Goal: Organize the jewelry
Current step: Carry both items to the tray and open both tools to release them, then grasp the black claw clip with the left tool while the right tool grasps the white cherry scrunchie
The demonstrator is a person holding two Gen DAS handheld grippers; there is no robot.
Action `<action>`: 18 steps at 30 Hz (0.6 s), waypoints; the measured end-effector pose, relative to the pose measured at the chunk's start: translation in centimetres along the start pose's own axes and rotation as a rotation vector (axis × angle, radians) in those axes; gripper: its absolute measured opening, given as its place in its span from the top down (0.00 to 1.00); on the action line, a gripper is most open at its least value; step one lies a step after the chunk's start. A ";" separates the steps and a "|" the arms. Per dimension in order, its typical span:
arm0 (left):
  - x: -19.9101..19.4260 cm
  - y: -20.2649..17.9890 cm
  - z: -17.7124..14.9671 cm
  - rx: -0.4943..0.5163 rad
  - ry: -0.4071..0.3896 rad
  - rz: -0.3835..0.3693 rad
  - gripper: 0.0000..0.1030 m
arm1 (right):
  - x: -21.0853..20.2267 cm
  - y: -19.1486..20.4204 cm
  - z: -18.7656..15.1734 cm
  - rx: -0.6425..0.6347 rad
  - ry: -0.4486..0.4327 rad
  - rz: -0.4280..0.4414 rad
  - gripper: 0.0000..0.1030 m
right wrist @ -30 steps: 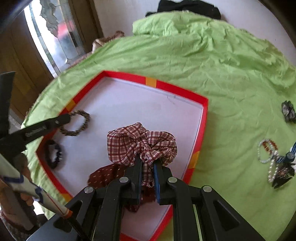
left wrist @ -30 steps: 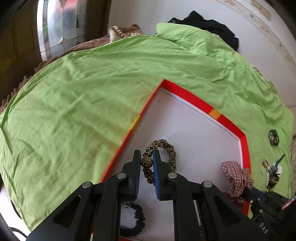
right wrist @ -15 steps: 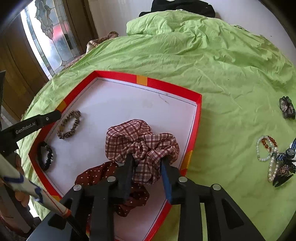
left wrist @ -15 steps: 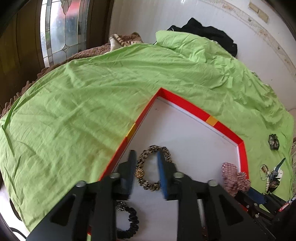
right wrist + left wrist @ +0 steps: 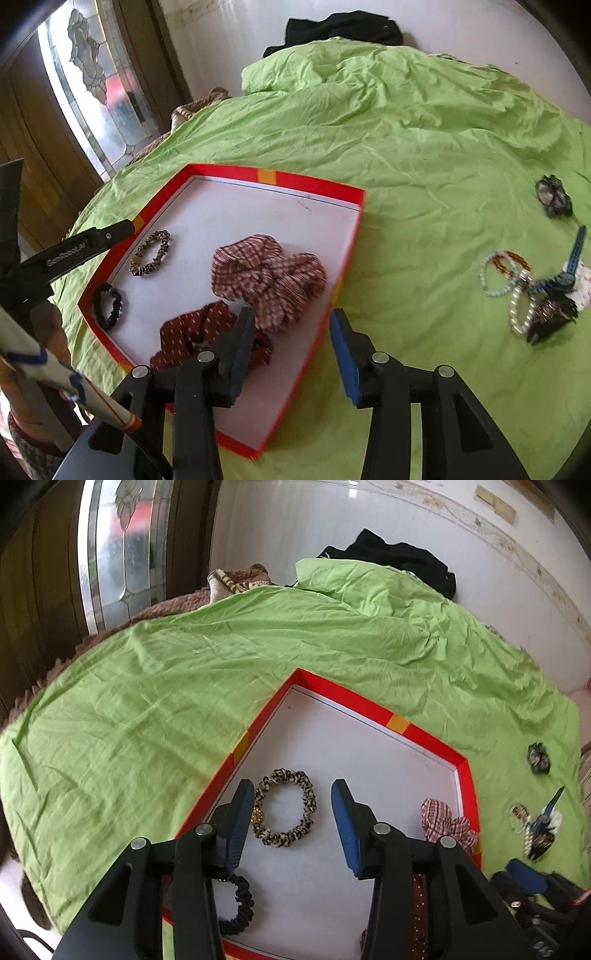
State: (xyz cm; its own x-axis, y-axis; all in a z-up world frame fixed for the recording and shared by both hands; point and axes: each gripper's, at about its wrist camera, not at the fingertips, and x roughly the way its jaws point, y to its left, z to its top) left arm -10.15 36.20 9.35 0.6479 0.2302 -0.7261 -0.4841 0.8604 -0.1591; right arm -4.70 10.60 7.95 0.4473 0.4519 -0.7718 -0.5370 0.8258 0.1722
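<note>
A red-rimmed tray (image 5: 343, 694) (image 5: 310, 182) with a white floor lies on the green sheet. In it lie a leopard-print scrunchie (image 5: 286, 806) (image 5: 150, 253), a black scrunchie (image 5: 238, 904) (image 5: 108, 305), a red-checked scrunchie (image 5: 269, 275) (image 5: 445, 819) and a dark red dotted scrunchie (image 5: 207, 334). My left gripper (image 5: 291, 823) is open and empty above the leopard scrunchie. My right gripper (image 5: 291, 350) is open and empty, above the tray's right edge, just behind the checked scrunchie.
On the sheet right of the tray lie bead bracelets (image 5: 506, 273), a blue-strapped watch (image 5: 570, 262) with dark pieces, and a grey scrunchie (image 5: 554, 195) (image 5: 538, 758). Black clothing (image 5: 391, 557) lies at the far edge. A glass-panelled door (image 5: 110, 554) stands to the left.
Both grippers have opened and pulled back. The left let go of the leopard scrunchie, the right let go of the checked scrunchie; both now lie in the tray.
</note>
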 end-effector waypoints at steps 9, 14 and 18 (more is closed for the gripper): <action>-1.5 -5.4 -1.5 0.150 -0.048 0.048 0.59 | -2.7 -4.6 -2.2 0.058 -0.021 -0.059 0.53; -2.6 -8.6 -2.3 0.214 -0.070 0.035 0.55 | -4.2 -7.9 -3.3 0.102 -0.033 -0.095 0.53; -3.1 -10.9 -3.2 0.265 -0.079 0.025 0.55 | -5.5 -10.5 -4.1 0.135 -0.050 -0.125 0.53</action>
State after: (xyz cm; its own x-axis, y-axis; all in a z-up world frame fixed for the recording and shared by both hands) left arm -8.74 24.65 11.25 0.6866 0.2786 -0.6716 -0.3363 0.9406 0.0464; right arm -4.46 -1.92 7.95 0.5409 0.3565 -0.7618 -0.3757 0.9128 0.1604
